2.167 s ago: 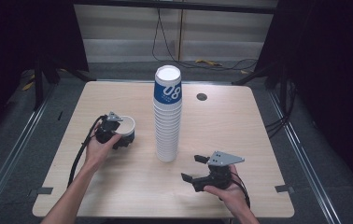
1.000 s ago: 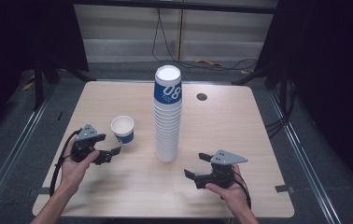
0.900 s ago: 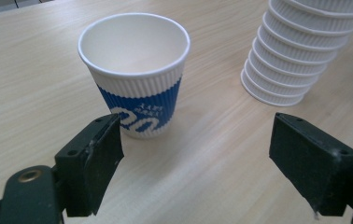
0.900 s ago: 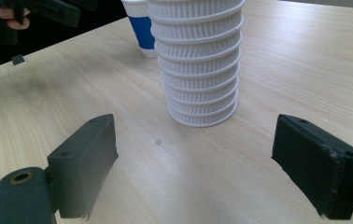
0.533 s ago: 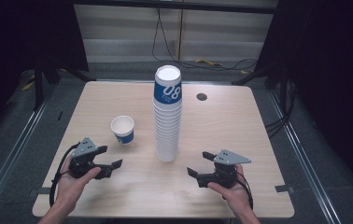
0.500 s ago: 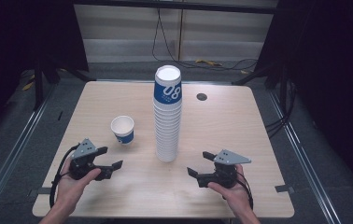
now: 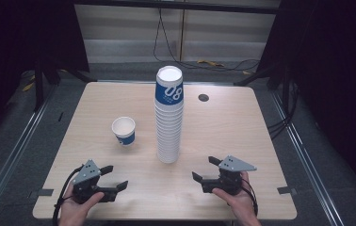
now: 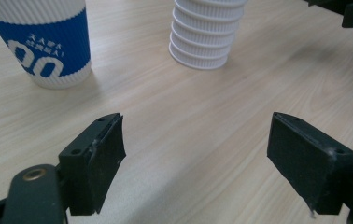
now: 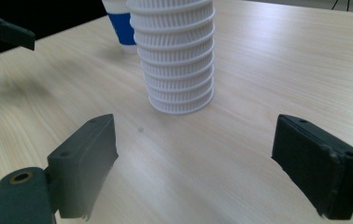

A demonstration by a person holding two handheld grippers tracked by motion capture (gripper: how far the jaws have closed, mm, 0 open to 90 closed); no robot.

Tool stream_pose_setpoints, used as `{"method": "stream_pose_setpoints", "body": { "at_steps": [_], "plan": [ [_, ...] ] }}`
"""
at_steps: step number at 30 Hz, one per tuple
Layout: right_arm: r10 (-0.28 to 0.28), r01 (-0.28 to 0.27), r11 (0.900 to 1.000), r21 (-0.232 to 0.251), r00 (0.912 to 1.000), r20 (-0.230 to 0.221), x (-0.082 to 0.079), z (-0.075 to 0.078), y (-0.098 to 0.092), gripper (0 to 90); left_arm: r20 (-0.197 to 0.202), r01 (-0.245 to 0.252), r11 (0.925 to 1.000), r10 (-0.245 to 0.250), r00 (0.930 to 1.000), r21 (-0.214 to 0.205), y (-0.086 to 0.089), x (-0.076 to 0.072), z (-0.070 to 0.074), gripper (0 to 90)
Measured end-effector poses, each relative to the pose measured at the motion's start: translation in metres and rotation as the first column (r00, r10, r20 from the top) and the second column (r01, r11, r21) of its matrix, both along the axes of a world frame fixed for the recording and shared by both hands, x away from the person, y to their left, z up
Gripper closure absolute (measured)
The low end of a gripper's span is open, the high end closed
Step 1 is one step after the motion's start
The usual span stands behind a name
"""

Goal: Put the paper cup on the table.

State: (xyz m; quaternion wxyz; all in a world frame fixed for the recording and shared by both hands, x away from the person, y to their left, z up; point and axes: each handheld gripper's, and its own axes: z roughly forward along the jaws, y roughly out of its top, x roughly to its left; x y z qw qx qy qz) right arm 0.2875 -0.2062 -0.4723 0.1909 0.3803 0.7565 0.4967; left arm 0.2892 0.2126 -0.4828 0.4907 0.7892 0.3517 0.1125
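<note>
Paper cups are the work here: 1 single cup (image 7: pixel 123 130) stands upright on the pale wood surface (image 7: pixel 242 122), mouth up, left of the tall stack (image 7: pixel 169 115) & clearly apart from it. The stack is near the middle of the surface, its top cup with the blue band, the rest white and ribbed.

Left tongs (image 7: pixel 111 178) rest low at the near-left corner, released, nothing between the jaws; the left gripper view has the single cup ahead-left & the stack base (image 8: pixel 206 35) ahead. Right tongs (image 7: pixel 205 169) are at the near-right, also spread wide & empty, pointing toward the stack base (image 9: pixel 178 60). Both are well apart from any cup.

Risks from here, as I judge:
- The stack is high and narrow. If 1 jaw touches it from the side during approach, esp. high up, it probably tips & cups roll over the surface or off the edge.
- Pulling the top cup w/o holding the lower ones may lift 2 or more together, because ribbed cups nest tight.
- Paper wall is soft; too strong a squeeze dents the rim, too weak lets it slip.
- The single cup is light, so a push from an arm or cable crossing toward the stack can knock it over.
</note>
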Motion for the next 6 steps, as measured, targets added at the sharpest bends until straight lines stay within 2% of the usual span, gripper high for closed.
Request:
{"method": "stream_pose_setpoints", "body": {
  "at_steps": [2, 6],
  "plan": [
    [-0.007, 0.007, 0.9999, -0.014, 1.0, 0.0, -0.0012, -0.0013, 0.0001, 13.7, -0.01, -0.012, 0.9999, 0.012, 0.9999, 0.011, -0.0004, 0.0, -0.0047, 18.8],
    [-0.018, 0.018, 0.9988, -0.046, 0.9997, -0.017, 0.0005, -0.0056, -0.001, 13.9, -0.04, -0.005, 0.9998, 0.006, 0.9992, 0.017, -0.0044, 0.0008, -0.0117, 18.7]
  ]
}}
